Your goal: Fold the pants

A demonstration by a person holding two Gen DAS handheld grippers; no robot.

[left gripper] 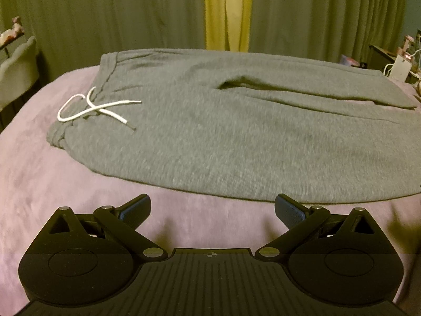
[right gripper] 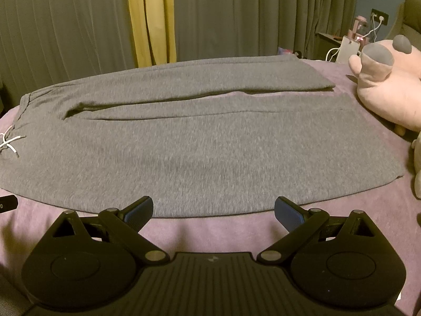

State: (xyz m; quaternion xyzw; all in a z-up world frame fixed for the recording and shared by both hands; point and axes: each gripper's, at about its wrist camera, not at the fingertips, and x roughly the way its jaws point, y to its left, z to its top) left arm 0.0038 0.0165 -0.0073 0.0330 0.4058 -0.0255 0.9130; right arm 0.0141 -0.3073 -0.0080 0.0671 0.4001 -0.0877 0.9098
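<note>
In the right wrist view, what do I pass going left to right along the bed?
White drawstring → grey pants → pink plush toy.

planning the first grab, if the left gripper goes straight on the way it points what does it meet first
Probably the near edge of the grey pants, just past a strip of bare purple blanket; the left gripper is open and empty.

Each gripper, the left gripper [left gripper: 212, 206] and the right gripper [right gripper: 213, 209], had black linkage arms, silver pivot screws, blue-padded fingers and a ribbed body.
</note>
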